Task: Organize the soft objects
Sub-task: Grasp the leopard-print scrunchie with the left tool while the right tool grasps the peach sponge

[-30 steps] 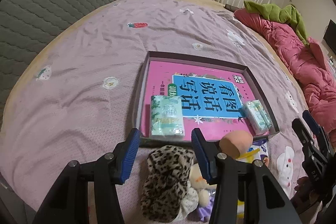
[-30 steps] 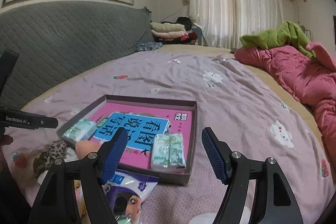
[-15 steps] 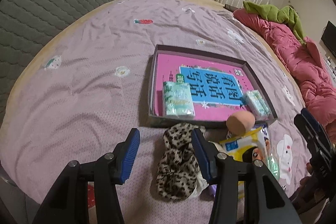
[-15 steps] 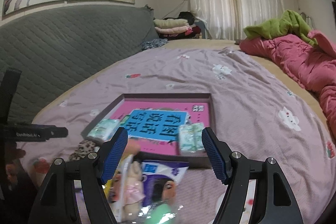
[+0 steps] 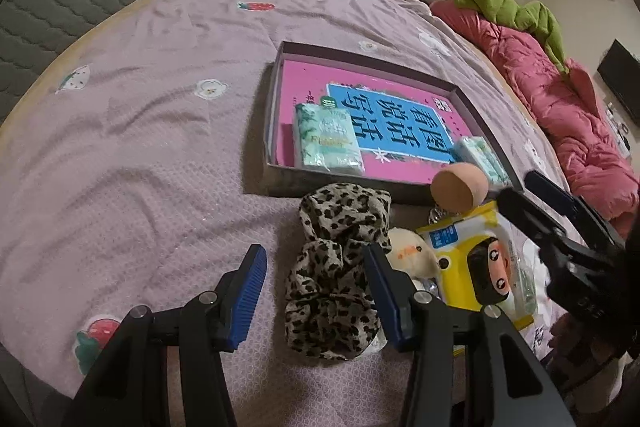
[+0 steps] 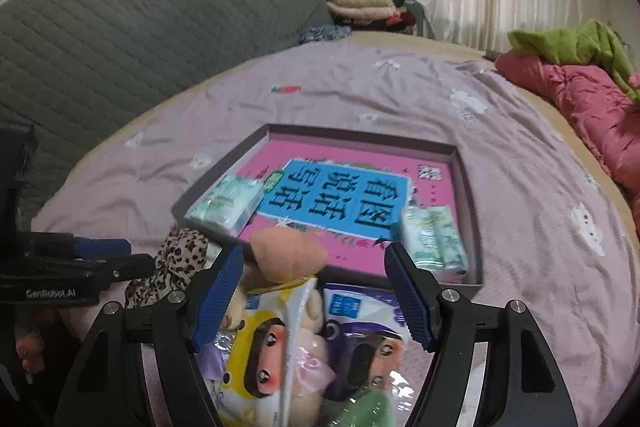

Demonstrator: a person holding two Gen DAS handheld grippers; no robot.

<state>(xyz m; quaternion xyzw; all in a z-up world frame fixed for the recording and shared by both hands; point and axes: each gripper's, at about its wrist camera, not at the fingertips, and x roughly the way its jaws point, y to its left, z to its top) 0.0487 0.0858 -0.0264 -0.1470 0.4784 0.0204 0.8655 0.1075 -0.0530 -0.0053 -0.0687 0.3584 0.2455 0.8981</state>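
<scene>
Both grippers have come down and forward over the last second, so the pile of soft things now sits closer under them, and the right one has swung across until the packets lie between its fingers. The left gripper (image 5: 314, 291) stands spread, its ribbed blue pads apart and pinching nothing; the leopard-print scrunchie (image 5: 338, 267), a crumpled ring of thin fabric, lies on the bed between them, close against the right-hand pad.

Just right of the scrunchie is a small cream plush toy (image 5: 412, 253), fuzzy and rounded, and past it a glossy yellow packet (image 5: 480, 259) printed with a cartoon face. Above them a peach egg-shaped sponge (image 5: 460, 185) rests against the near wall of the shallow cardboard tray (image 5: 276, 115). Inside the tray lies a pink book (image 5: 304, 83) with a blue title panel, a crinkly plastic tissue pack (image 5: 328, 137) in the near left corner and a second tissue pack (image 5: 480, 155) at the near right.

The right gripper (image 6: 314, 291) is also spread wide and empty, hovering over the yellow packet and a purple packet (image 6: 360, 311), both shiny film. Everything sits on a mauve, waffle-textured bedspread (image 5: 140, 131) with small embroidered patches. A rumpled pink quilt (image 5: 560, 115) lies at the far right.
</scene>
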